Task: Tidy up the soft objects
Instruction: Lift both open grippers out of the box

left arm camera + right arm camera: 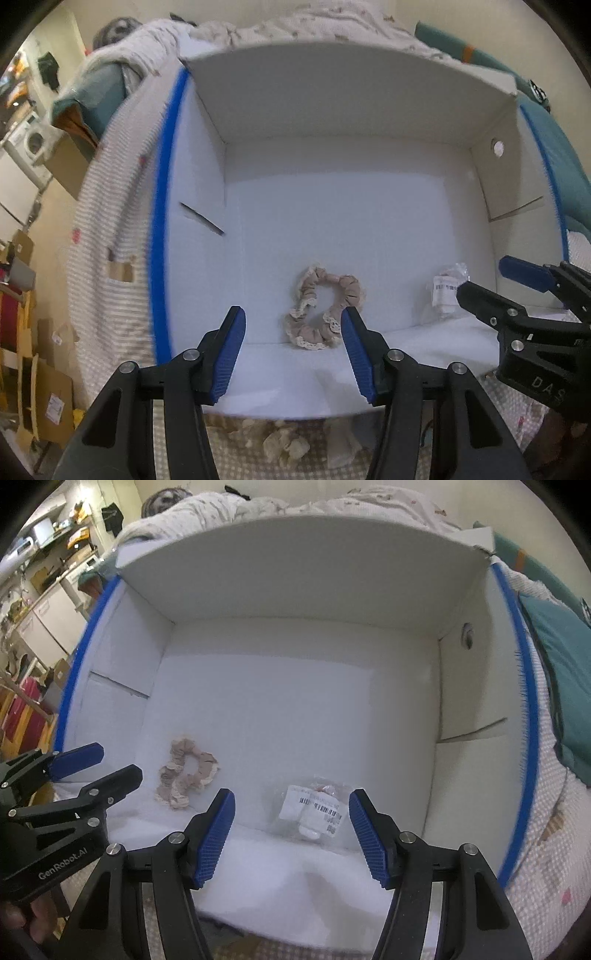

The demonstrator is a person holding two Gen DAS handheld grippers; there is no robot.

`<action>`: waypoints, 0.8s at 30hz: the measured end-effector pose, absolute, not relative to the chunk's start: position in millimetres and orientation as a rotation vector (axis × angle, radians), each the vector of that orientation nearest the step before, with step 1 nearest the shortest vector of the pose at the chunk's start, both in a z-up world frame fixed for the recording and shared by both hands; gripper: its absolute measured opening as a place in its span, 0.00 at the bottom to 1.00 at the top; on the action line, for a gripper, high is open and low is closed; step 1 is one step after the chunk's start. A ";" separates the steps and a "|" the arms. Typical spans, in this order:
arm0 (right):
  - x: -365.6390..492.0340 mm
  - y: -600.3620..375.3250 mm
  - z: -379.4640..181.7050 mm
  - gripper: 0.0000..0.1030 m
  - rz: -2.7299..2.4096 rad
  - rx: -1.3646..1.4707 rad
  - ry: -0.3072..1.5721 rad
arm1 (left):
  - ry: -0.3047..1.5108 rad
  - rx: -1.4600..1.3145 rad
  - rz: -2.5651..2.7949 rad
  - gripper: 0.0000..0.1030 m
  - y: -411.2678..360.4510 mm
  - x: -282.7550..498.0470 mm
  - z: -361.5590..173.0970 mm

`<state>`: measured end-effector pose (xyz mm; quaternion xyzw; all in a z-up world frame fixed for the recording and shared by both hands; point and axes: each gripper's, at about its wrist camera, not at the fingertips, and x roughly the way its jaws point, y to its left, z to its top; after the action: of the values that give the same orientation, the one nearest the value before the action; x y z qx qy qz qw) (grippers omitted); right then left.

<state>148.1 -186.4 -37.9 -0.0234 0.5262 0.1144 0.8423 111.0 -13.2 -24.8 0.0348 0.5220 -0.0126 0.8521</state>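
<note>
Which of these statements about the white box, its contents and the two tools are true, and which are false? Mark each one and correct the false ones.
1. A beige scrunchie lies on the floor of the white box. True.
2. The left tool is shut on the scrunchie. False: it is open and holds nothing.
3. A clear packet with a barcode label lies in the box, to the right of the scrunchie. True.
4. The right tool grips the packet. False: it is open, and the packet lies loose beyond it.
5. The box's side edges are red. False: they are blue.
</note>
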 end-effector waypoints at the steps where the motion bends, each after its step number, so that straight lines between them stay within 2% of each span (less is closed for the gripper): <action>1: 144.5 -186.0 -34.4 0.65 0.242 -0.055 1.101 | 1.082 0.083 -0.023 0.54 -13.4 106.8 -20.6; 3: 138.2 -186.4 -27.4 0.65 0.238 -0.062 1.080 | 1.050 0.103 -0.021 0.63 -14.3 96.8 -11.9; 9: 109.0 -184.6 -7.6 0.71 0.252 -0.017 1.018 | 1.006 0.124 -0.036 0.64 -3.6 69.3 3.2; 16: 70.9 -196.2 1.7 0.71 0.258 0.041 0.982 | 1.001 0.037 0.010 0.64 25.1 36.9 10.9; 24: 44.3 -209.1 -16.6 0.71 0.228 0.133 1.032 | 1.047 -0.122 0.144 0.64 72.4 19.0 -1.0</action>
<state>44.3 -209.1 -16.6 0.0633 0.4920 0.1087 0.8615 19.0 72.4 -1.0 -0.0582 0.4991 0.0687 0.8619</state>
